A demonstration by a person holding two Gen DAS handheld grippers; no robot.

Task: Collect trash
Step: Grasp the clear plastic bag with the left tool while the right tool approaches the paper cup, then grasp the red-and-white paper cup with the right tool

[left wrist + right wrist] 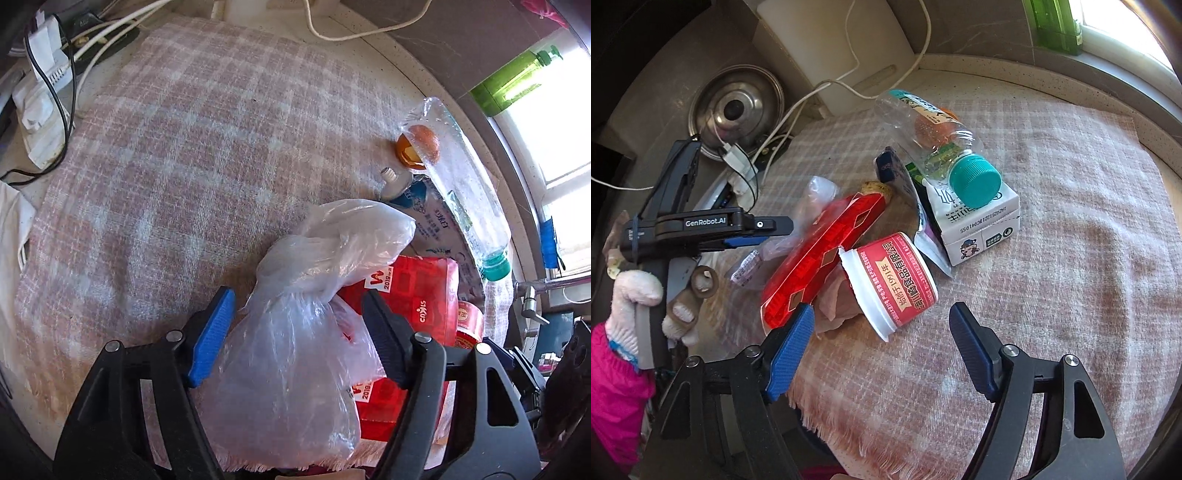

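Note:
A pile of trash lies on a pink checked cloth [166, 166]. In the left wrist view my left gripper [297, 314] is open, its fingers on either side of a crumpled clear plastic bag [295, 350]. Beyond the bag lie a red packet [417, 295], a clear bottle with a teal cap [461, 192], a foil pouch [436, 221] and an orange lid [413, 147]. In the right wrist view my right gripper [881, 339] is open and empty, just short of a red-and-white cup [894, 280] lying on its side. The red packet [820, 258], bottle [945, 155] and a white carton [979, 225] lie behind it. The left gripper [761, 232] shows side-on at the left.
White and black cables [74, 55] and a white charger lie at the cloth's far left. A steel pot lid [735, 107] and a white board [831, 48] stand at the back. A green soap bottle [517, 77] stands on the window sill. A tap [535, 295] is at the right.

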